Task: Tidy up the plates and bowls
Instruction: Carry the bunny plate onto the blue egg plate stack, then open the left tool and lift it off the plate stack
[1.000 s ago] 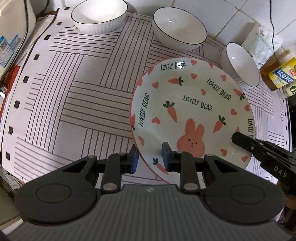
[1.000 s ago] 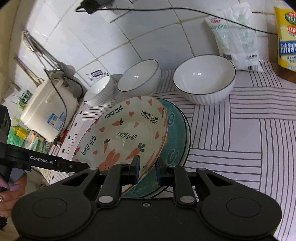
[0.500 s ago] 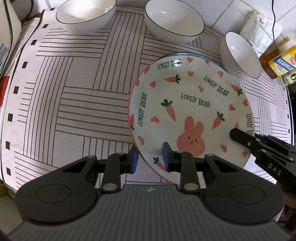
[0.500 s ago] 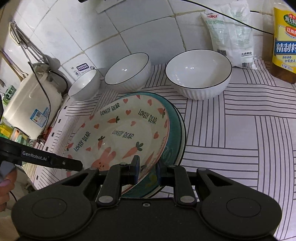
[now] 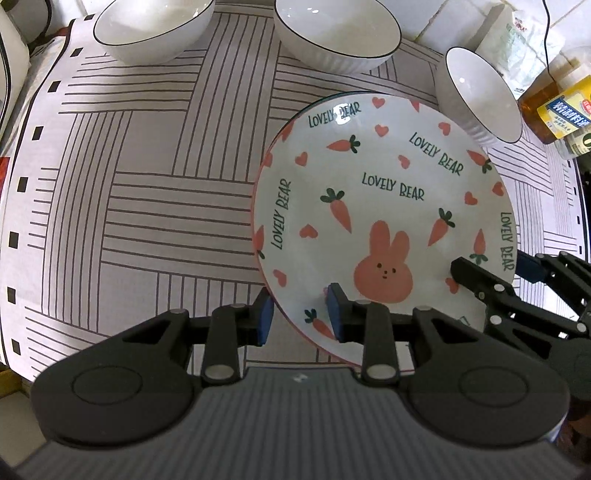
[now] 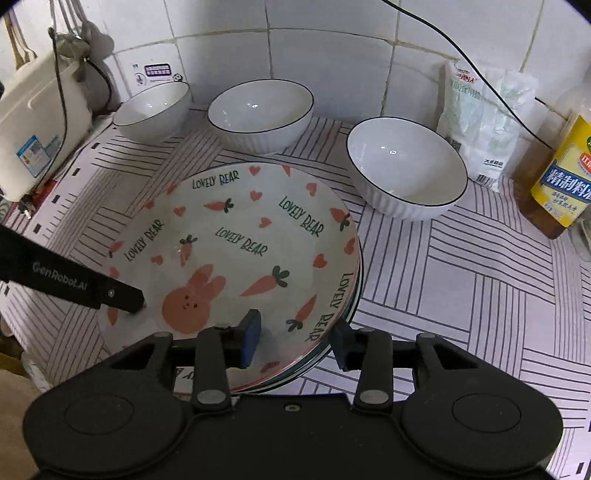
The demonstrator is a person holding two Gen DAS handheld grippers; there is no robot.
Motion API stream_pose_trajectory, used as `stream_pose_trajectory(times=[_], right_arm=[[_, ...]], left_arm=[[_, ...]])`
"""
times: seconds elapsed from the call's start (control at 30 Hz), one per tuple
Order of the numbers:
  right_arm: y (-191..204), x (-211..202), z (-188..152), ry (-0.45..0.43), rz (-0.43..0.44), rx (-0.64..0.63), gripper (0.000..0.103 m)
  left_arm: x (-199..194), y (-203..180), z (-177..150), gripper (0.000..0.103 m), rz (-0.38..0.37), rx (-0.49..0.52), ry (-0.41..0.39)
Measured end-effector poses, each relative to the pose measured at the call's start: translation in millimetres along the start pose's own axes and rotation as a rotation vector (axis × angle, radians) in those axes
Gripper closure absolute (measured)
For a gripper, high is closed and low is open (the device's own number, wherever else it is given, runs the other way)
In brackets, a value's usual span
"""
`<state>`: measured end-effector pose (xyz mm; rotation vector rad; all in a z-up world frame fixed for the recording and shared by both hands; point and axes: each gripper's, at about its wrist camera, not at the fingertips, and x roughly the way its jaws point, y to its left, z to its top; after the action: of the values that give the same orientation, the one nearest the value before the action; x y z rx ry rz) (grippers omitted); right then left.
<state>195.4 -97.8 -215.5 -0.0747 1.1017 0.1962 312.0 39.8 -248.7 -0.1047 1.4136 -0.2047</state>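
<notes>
The carrot-and-rabbit "LOVELY BEAR" plate lies on a teal plate on the striped mat. My left gripper straddles its near rim. Its jaws are opening, with the rim between them and the pads just off it. One finger of it shows in the right wrist view. My right gripper straddles the opposite rim; its jaws are opening wide, pads clear of the plate. Three white bowls stand behind, also seen as bowls.
A white rice cooker stands at the left by the tiled wall. A white bag and an oil bottle stand at the back right, with a black cable hanging above. The striped mat covers the counter.
The rabbit plate has come down from a tilt to lie flat on the teal plate. The right jaws have spread well apart off its rim; the left gap has widened slightly.
</notes>
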Motion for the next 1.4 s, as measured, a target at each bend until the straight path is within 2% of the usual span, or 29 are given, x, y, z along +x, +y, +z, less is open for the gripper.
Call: stream_pose_trajectory(times=[0.27,0.43,0.67,0.83,0.93,1.13,1.3,1.4], right_arm=[[4.7,-1.5,-2.3,-0.001,-0.022,0.01,0.057],[13.0,4.3,-3.3,0.04,-0.097,-0.033,0.057],[12.3,0.4,-8.3,0.006,-0.072,-0.028,0.058],[4.5,-14.6,-12.3,-0.031,-0.019,-0.005,0.058],[1.1,-32.0,-10.7,-0.081,0.008,-0.025,0.058],[0.3,-57.7,2.8,-0.22,0.088,-0.108,0.057],[10.6,-65.7,21.0,-0.298,0.161,-0.162,0.054],[23.7,-69.8,30.4,-0.342,0.202,-0.199,0.049]], left_arm=[[1.2,-6.3,-0.6,0.074,0.024,0.018,0.018],[2.0,-14.5,-2.9,0.076,0.039,0.053,0.027],[-0.9,-17.2,-3.2,0.076,0.049,0.054,0.031],[-17.3,-17.1,-3.6,0.076,0.055,0.043,0.016],[-31.3,-13.9,-1.5,0.076,0.042,0.017,-0.012],[-66.8,-1.5,0.1,0.076,0.038,-0.052,-0.124],[-95.9,14.3,-1.0,0.076,0.109,-0.069,-0.202],[-108.8,26.2,0.5,0.076,0.129,-0.067,-0.245]])
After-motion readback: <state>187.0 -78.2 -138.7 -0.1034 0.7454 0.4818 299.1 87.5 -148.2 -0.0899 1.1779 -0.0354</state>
